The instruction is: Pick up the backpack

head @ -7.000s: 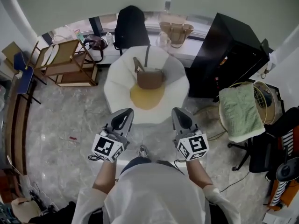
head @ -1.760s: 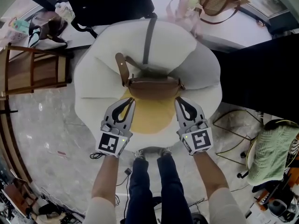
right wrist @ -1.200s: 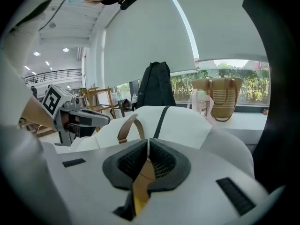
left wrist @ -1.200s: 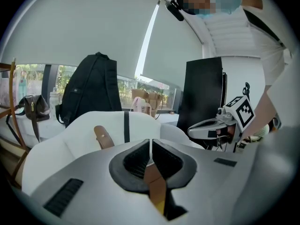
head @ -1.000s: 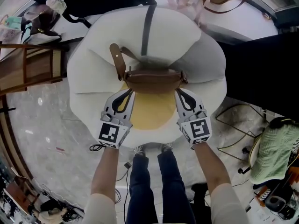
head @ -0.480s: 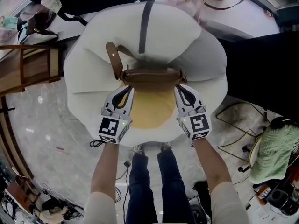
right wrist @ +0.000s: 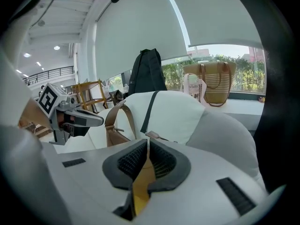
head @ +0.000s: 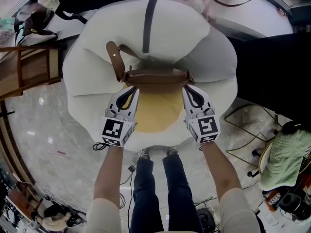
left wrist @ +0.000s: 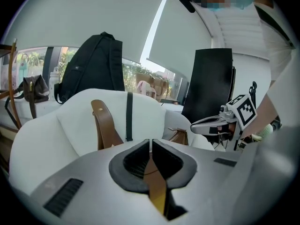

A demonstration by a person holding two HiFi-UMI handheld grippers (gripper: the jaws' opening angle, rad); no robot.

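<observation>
A brown leather bag (head: 155, 76) with a tan strap (head: 115, 62) lies on the yellow seat cushion (head: 158, 111) of a round white armchair (head: 199, 38). My left gripper (head: 130, 90) is shut and empty, its tip just short of the bag's left end. At the bag's right end my right gripper (head: 189, 89) is also shut and empty. In the left gripper view the shut jaws (left wrist: 150, 146) point at the strap (left wrist: 105, 128). The right gripper (right wrist: 147, 146) faces the bag (right wrist: 115, 135). A black backpack (left wrist: 96, 64) (right wrist: 147, 71) stands on the sill behind the armchair.
A wooden rack (head: 29, 67) stands left of the armchair, with a small dark handbag (head: 34, 18) behind it. On the right is a black cabinet (head: 272, 67), and a woven tote (right wrist: 211, 83) sits on the sill. A green towel (head: 284, 161) lies at the far right.
I have walked up to the armchair. Over the last second both grippers have sunk a little towards the seat, closing in on the two ends of the brown bag.
</observation>
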